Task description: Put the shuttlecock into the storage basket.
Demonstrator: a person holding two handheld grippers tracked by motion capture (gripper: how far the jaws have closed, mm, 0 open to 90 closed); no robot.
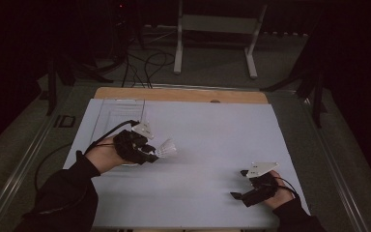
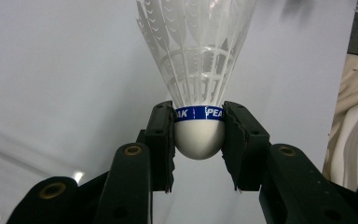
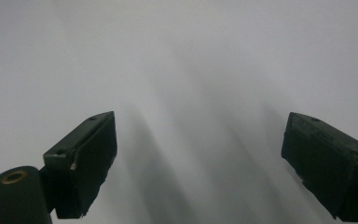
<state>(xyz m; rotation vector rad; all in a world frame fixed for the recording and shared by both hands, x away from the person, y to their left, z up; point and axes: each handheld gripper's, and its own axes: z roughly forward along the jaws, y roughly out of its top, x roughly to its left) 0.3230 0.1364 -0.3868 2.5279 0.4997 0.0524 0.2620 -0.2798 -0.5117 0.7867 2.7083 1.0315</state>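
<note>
From the high view, a white sheet [image 1: 198, 145] covers most of a table whose bare wooden edge [image 1: 181, 94] shows at the far side; beyond it the room is dark, with a grey floor, loose cables [image 1: 145, 65] and the legs of a white stand [image 1: 215, 41]. The left gripper [image 1: 150, 153] is held above the left part of the sheet with a white shuttlecock [image 1: 166, 148] at its tip, and the right gripper [image 1: 241, 183] sits low over the sheet's near right corner, well apart from it. In the left gripper view, the jaws are clamped on either side of the shuttlecock [image 2: 199, 93] at its rounded cork base, feathers pointing away over the white sheet; a blue band around the cork carries white letters that read "PEAK", cut off by the pads. In the right gripper view, the jaws stand wide apart with just the blurred white sheet between them.
</note>
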